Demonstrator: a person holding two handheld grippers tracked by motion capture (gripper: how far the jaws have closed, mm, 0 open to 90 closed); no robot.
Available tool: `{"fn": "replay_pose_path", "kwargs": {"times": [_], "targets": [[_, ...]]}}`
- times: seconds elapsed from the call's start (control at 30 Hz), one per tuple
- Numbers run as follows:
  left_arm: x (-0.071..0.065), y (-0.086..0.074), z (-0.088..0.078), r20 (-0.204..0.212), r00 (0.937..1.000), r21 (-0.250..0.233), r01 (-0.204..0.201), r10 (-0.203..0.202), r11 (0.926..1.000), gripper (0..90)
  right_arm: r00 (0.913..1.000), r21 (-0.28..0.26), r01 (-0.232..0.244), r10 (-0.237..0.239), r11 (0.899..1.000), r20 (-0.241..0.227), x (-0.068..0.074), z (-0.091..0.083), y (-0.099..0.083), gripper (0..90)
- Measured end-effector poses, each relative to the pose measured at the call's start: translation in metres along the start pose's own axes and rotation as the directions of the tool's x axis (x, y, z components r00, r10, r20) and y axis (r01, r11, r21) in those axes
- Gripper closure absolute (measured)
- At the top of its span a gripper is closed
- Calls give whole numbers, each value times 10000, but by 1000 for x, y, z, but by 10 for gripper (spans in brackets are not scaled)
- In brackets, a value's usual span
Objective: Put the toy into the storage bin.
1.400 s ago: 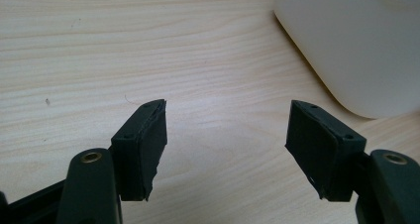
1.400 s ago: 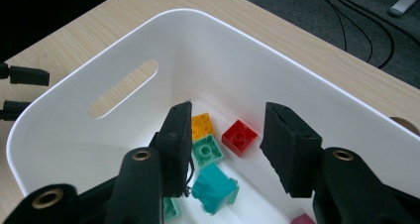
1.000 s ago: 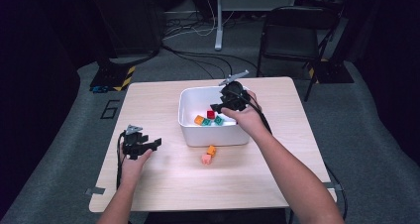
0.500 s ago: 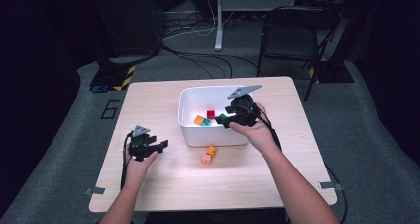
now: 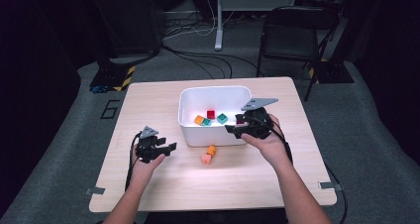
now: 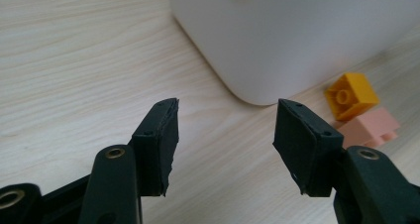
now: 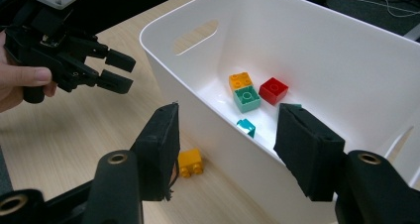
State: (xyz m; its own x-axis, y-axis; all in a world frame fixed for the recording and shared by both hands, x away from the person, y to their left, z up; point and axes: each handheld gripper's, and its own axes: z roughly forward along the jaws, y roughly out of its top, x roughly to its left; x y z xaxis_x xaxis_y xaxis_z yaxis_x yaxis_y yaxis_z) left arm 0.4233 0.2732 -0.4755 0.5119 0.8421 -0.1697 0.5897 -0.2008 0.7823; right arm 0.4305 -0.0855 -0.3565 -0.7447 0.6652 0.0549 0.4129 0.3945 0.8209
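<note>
Wooden surface [image 5: 148,194], lower half of the high view: two bricks are left outside the bin, a pink brick [image 5: 206,158] and an orange brick [image 5: 211,150], lying touching one another just below the bin's front wall at frame centre. Left claw [image 5: 169,147], lower left: empty, jaws apart but lately closing, nothing between them; it is pointed toward the two loose bricks. Right claw [image 5: 233,130], right of centre: released, nothing grasped, held at the bin's front right corner, straddling the wall in the right gripper view. White bin [image 5: 190,135], middle: four bricks counted inside, orange [image 5: 199,119], teal [image 5: 222,118], green [image 5: 206,122] and red [image 5: 211,114]. Sorting is judged mostly done; two bricks remain to be collected.
</note>
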Motion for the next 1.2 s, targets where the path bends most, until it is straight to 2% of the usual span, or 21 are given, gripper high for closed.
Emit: {"fn": "replay_pose_path", "kwargs": {"times": [0.17, 0.2, 0.33, 0.5, 0.8, 1.03, 1.2], "targets": [[-11, 3, 2, 379, 9991, 39, -187, 185, 9998, 424, 9999, -48, 46, -46, 10000, -96, 0, -6, -4, 419], [-15, 5, 3, 494, 9981, 51, -368, 366, 9993, 424, 10000, -69, 43, -44, 10000, -79, 0, -7, -4, 419], [-24, 6, 7, 845, 9942, 145, -672, 658, 9976, 462, 10000, -165, -6, 5, 9999, -80, 0, -11, -7, 419], [-37, 5, 16, 1056, 9904, 427, -938, 889, 9947, 469, 10000, -74, 84, -84, 9999, 4, 1, -10, -11, 418], [-59, -3, 31, 1356, 9847, 846, -1218, 1097, 9889, 480, 10000, -171, 69, -70, 9998, -47, 0, -13, -13, 416], [-75, -7, 41, 1607, 9803, 936, -1308, 1147, 9870, 477, 9999, -285, 70, -74, 9996, -152, 0, -16, -14, 416], [-85, -8, 48, 1722, 9776, 1009, -1394, 1207, 9851, 477, 10000, -404, 45, -45, 9992, 2, -3, -20, -15, 412]]}}
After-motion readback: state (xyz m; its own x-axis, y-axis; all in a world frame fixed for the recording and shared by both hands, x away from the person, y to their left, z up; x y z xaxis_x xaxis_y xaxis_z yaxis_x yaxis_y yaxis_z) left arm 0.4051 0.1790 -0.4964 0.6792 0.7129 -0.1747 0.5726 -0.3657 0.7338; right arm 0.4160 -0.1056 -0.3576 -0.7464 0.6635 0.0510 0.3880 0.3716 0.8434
